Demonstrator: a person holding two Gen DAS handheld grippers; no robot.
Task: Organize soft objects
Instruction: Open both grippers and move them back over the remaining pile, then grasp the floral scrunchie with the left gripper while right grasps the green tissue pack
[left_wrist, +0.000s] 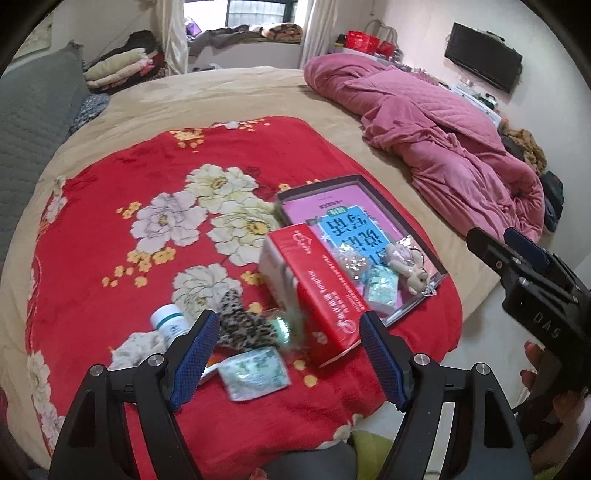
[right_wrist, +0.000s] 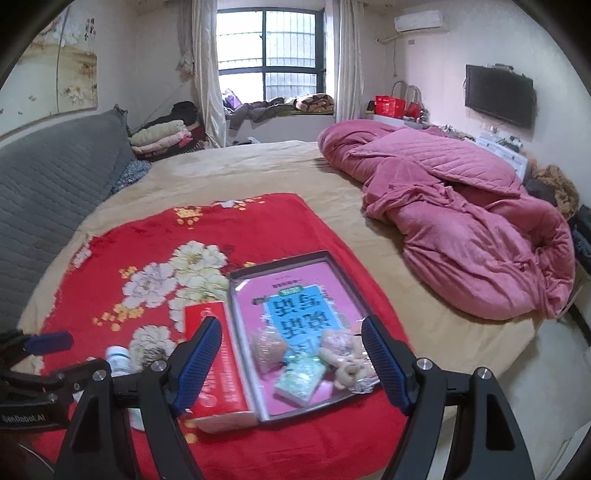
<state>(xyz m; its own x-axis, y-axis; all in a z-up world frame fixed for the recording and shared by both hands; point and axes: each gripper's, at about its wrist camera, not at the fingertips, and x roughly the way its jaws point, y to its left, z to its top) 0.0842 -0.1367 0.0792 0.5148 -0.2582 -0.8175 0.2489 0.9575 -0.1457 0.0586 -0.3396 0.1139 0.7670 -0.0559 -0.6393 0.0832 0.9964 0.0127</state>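
1. The left gripper (left_wrist: 286, 354) hangs with fingers spread wide, empty, over a leopard-print cloth (left_wrist: 243, 326) and a tissue pack (left_wrist: 255, 373).
2. The right gripper (right_wrist: 291, 363), also wide open and empty, hovers above the tray (right_wrist: 243, 280).
3. At its 12 o'clock, a teddy (right_wrist: 349, 363) lies in the tray.
4. At the tray's 9 o'clock stands a red box (left_wrist: 317, 291).
5. Farther off, a pink quilt (right_wrist: 461, 221) lies on the bed (right_wrist: 258, 166).

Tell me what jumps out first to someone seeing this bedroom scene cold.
The bright red fleece blanket with big white flowers spread over the tan bed grabs the eye first. On its near right part lies a shallow dark-rimmed tray with a pink and blue printed base, holding a small beige plush bear and a pale green packet, with a red carton against its left side. Farther right, a rumpled pink quilted duvet sprawls along the bed's edge.
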